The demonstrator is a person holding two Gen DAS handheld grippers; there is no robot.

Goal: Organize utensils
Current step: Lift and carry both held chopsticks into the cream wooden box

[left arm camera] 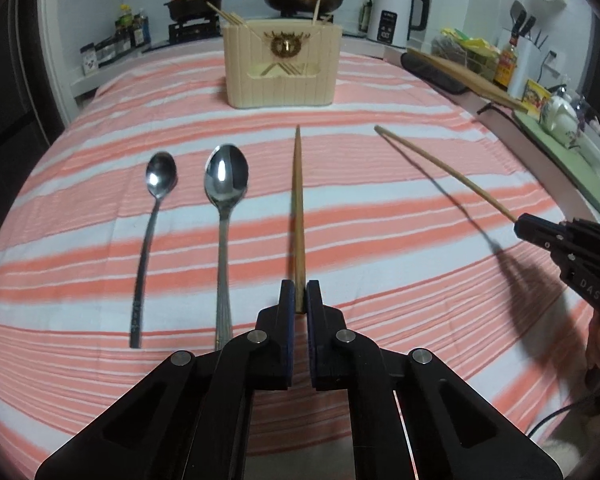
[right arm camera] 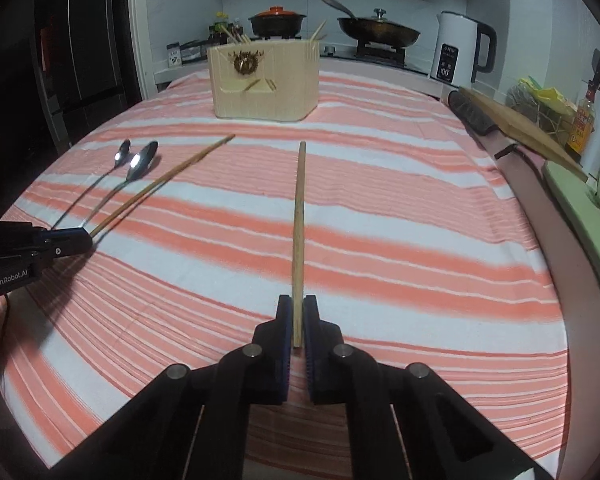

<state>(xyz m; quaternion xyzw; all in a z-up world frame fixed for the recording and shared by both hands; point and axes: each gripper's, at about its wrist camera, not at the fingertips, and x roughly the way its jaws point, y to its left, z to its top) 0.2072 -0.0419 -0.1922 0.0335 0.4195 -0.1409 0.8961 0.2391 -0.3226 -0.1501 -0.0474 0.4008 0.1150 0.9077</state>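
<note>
Left claw (left arm camera: 299, 296) clamped on a slim wooden chopstick (left arm camera: 298, 208); right claw (right arm camera: 298, 312) clamped on its twin (right arm camera: 299, 232). Two shiny steel spoons (left arm camera: 224, 184) lie on the striped cloth surface (left arm camera: 380, 240). Ribbed beige holder (left arm camera: 284, 68) beyond.

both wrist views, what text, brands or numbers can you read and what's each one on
"GenRobot.AI": on the body of the left gripper, seen in the right wrist view.
"DAS": on the body of the right gripper, seen in the left wrist view.
"100": on the display of the white electric kettle; the characters above it are too small to read.
Labels on the sauce bottle and the jars: too blurred to read.
</note>
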